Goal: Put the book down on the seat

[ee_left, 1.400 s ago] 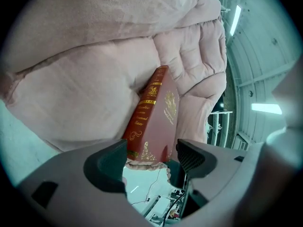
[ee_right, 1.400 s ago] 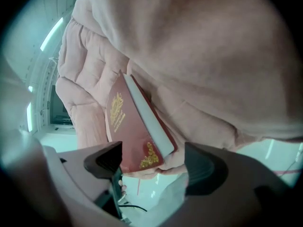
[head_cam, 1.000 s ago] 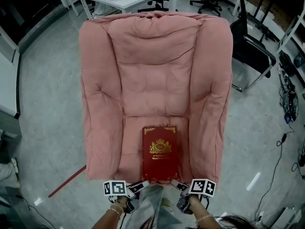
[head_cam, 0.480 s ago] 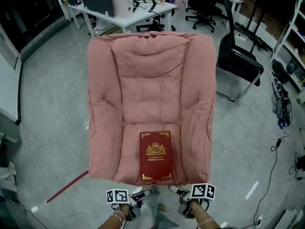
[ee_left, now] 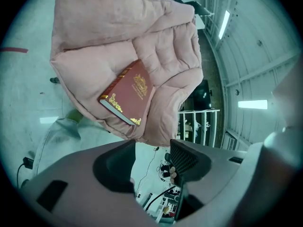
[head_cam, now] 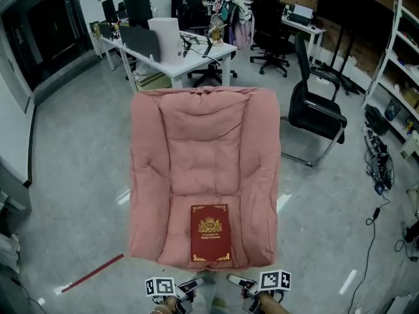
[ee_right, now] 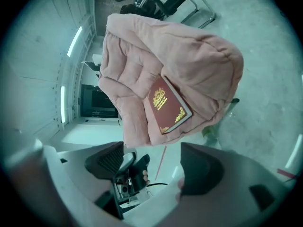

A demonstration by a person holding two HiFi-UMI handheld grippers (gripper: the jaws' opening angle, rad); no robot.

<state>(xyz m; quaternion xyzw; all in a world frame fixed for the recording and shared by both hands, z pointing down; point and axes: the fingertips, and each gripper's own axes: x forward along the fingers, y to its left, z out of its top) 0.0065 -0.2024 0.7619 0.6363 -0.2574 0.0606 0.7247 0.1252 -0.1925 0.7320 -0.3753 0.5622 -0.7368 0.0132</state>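
Head view: a red hardcover book [head_cam: 210,233] with a gold crest, lettering and corner ornaments lies flat, cover up, at the front of the pink armchair's seat [head_cam: 180,231].

Left gripper view: the left gripper [ee_left: 152,157] is clear of the book. Its jaws are apart with nothing between them, and they have just been closing.

Right gripper view: the right gripper [ee_right: 152,162] has its jaws wide and empty.

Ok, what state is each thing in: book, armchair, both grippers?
book: closed, flat on the seat, cover up, released.
armchair: upright, holding the book.
left gripper: fingers apart, just been closing, nothing between them.
right gripper: fingers apart, nothing between them.
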